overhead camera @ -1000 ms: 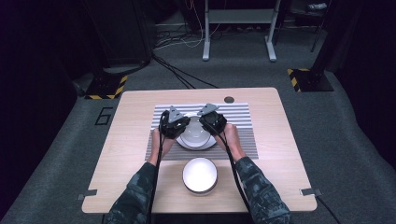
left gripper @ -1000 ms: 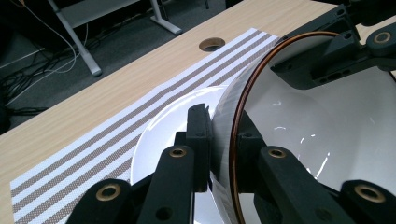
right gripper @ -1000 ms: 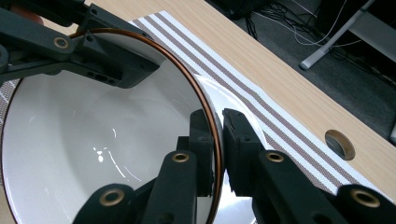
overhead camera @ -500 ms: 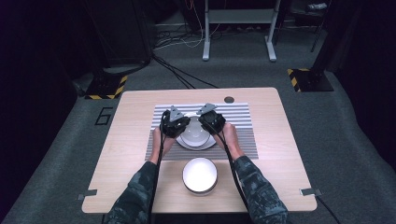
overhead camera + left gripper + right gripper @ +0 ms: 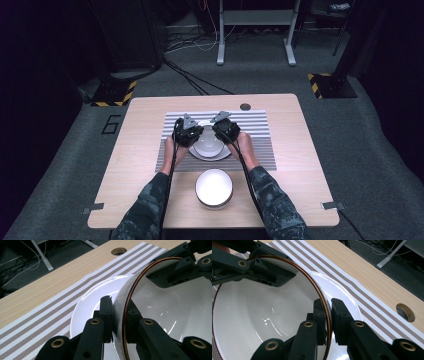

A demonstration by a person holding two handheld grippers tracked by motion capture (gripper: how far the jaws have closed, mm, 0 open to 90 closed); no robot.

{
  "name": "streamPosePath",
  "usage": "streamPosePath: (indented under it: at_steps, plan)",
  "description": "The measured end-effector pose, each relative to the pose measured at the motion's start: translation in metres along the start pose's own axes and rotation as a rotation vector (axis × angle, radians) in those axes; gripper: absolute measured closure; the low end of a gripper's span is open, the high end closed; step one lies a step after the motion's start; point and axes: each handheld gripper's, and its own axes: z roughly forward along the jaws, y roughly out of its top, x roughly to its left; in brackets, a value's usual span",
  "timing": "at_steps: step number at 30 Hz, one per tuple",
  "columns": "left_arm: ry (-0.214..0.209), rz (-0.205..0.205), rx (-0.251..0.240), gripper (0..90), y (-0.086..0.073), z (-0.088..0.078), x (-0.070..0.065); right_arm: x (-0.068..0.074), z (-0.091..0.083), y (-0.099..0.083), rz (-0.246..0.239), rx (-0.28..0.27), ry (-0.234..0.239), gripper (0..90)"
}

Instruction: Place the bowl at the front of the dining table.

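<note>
From the high view, a person's two camouflage-sleeved forearms are reaching in from the near edge of the wooden counter. The left gripper and the right gripper are meeting over a striped mat that is lying across the far half of the counter. Between them a white bowl is sitting over a white plate on the mat. A second white bowl is standing on bare wood nearer the person, well apart from the mat. A round hole is showing in the counter near its far edge.

In the left gripper view, the left gripper is pinching the copper-edged rim of the bowl, one jaw outside the wall and one inside, closed down to the wall's thickness. The plate is lying just beyond and under the bowl, on the mat. The right gripper is gripping the opposite rim. The hole is showing beyond the mat.

In the right gripper view, the right gripper is likewise clamping the rim of the bowl, jaws nearly together on either side of the wall. The left gripper is holding the far rim. The plate is peeking out beside the bowl, on the mat, and the hole is lying past the mat's edge.
</note>
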Motion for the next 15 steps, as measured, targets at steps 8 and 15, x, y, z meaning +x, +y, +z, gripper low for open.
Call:
streamPosePath:
  at_steps: [8, 15]
  plan:
    - [0.0, -0.01, 0.021, 80.6, -0.002, 0.007, 0.002, -0.001, 0.008, -0.002, 0.013, 0.023, 0.0, 82.1]
    - [-0.004, -0.023, 0.046, 80.7, -0.004, 0.011, 0.003, -0.001, 0.012, -0.004, 0.041, 0.045, -0.002, 81.8]
